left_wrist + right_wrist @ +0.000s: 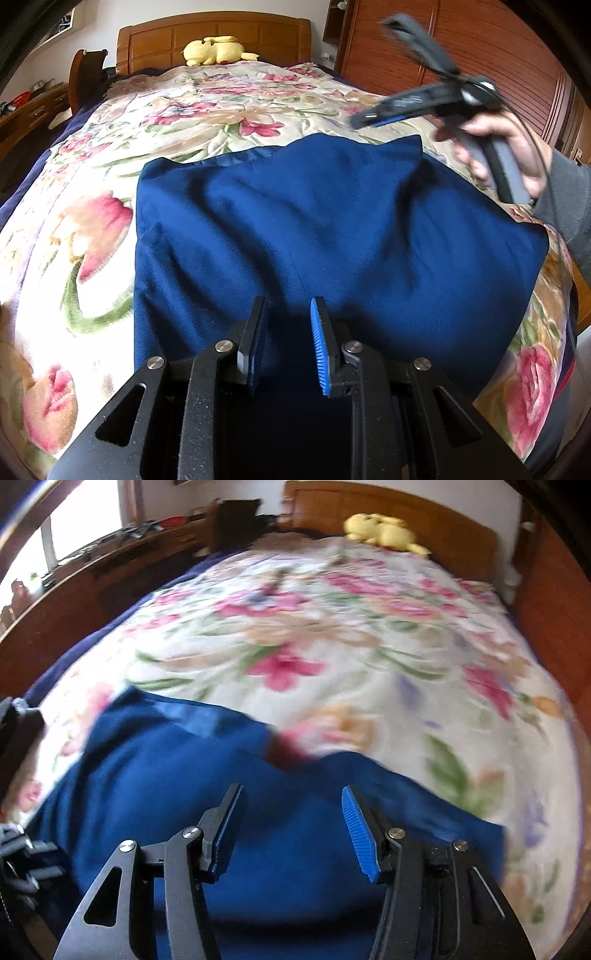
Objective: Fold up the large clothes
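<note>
- Left wrist view: a dark blue garment [332,229] lies on a floral bedspread [92,229], folded into a broad, roughly rectangular shape with soft creases running across it.
- Its far edge shows a strip of smoother, shinier blue fabric near the left corner, and its far right corner stands up in a small peak.
- The garment takes up the near half of the bed, its near part running under the tool, with the bedspread showing on both sides and beyond.
- The left gripper [289,332] sits low over the near part of the garment, jaws parted by a narrow gap; I cannot tell whether any cloth is caught between the blue pads.
- At the upper right, a hand [509,155] in a grey sleeve holds the right gripper [360,120] in the air above the garment's far right corner, blurred, nothing visible in it.
- A yellow plush toy [216,50] lies by the wooden headboard [214,33].
- Right wrist view: the picture is blurred; the blue garment [177,775] fills the lower part, its far edge uneven against the bedspread [332,646].
- The right gripper [291,812] has its jaws apart at a medium width, with nothing held between them; the garment is below.
- The plush toy [384,531] rests at the head of the bed.
</note>
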Tool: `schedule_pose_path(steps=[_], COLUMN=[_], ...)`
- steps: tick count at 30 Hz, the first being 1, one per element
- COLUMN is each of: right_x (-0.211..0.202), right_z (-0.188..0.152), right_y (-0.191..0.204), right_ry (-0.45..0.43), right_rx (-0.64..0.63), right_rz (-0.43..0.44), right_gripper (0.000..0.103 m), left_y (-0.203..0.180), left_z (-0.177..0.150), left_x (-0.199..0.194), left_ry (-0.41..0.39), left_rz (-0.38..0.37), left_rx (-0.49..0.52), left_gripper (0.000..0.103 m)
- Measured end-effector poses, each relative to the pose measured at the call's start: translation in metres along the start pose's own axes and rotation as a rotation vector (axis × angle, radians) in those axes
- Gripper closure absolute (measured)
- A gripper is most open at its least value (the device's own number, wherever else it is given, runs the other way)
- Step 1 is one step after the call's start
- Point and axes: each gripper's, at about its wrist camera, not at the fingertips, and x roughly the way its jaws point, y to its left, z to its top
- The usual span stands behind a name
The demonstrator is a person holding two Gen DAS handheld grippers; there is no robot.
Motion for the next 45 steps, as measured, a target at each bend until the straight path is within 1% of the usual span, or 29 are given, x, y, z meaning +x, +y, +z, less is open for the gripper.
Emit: schedule_pose_path(steps=[3,5,8,11,13,15,16,18,21,23,25,27,28,29,30,32,38,43,45], right_x=[0.027,0.045,0.064,0.069,0.070,0.068,0.065,0.066,0.067,0.068,0.070,0.071,0.074,0.075,0.075,0.075,0.065,0.048,0.050], right_z=[0.017,0.025,0.033,0.035,0.044,0.042,0.041,0.038,0.033,0.032,0.031,0.028,0.027,0.026,0.024,0.021,0.023,0.044,0.053], right_y=[0.018,0.019,0.023,0.022,0.025,0.022,0.023,0.023,0.024,0.026,0.030,0.035,0.037,0.039,0.041,0.046,0.058,0.078,0.087], right_ry=[0.026,0.055,0.107,0.157,0.168,0.169,0.167,0.191,0.212,0.212,0.212,0.217,0.222,0.221,0.213,0.195,0.088,-0.054,-0.055], right_rx=[0.006,-0.004,-0.031,-0.031,-0.028,-0.042,-0.047,-0.055,-0.069,-0.080,-0.114,-0.149,-0.160,-0.175,-0.191,-0.219,-0.241,-0.254,-0.258], right_rz=[0.033,0.045,0.023,0.002,-0.002,-0.024,-0.023,-0.003,-0.005,-0.005,-0.022,-0.034,-0.034,-0.036,-0.047,-0.063,-0.102,-0.128,-0.119], right_gripper=[0.047,0.047,0.047,0.047,0.047,0.047,0.047,0.047,0.048,0.053,0.064,0.087,0.092,0.094,0.098,0.100,0.101,0.101,0.101], left_y=[0.001,0.000,0.000,-0.001,-0.001,-0.002,-0.003,-0.003,-0.003,-0.003,-0.003,-0.003,-0.003,-0.003,-0.003,-0.003,-0.003,-0.002,-0.003], left_z=[0.000,0.000,0.000,0.000,-0.001,-0.001,-0.001,-0.001,-0.001,-0.001,-0.001,-0.001,-0.001,-0.001,-0.001,-0.001,-0.001,0.000,0.000], left_x=[-0.001,-0.001,-0.002,-0.002,-0.003,-0.003,-0.003,-0.004,-0.004,-0.005,-0.005,-0.005,-0.005,-0.005,-0.005,-0.005,-0.005,-0.006,-0.008], left_ry=[-0.003,-0.005,-0.006,-0.008,-0.008,-0.008,-0.008,-0.008,-0.010,-0.010,-0.009,-0.009,-0.010,-0.010,-0.010,-0.009,-0.009,-0.013,-0.016], left_rz=[-0.001,-0.003,-0.002,-0.005,-0.003,0.002,0.004,0.002,0.003,0.004,0.003,0.003,0.003,0.003,0.003,0.003,0.004,0.008,0.007], left_rx=[0.002,0.002,0.010,0.014,0.017,0.021,0.024,0.027,0.026,0.024,0.024,0.024,0.025,0.025,0.024,0.024,0.024,0.019,0.022], left_gripper=[0.079,0.079,0.079,0.079,0.079,0.079,0.079,0.079,0.079,0.079,0.079,0.079,0.079,0.079,0.079,0.079,0.079,0.079,0.079])
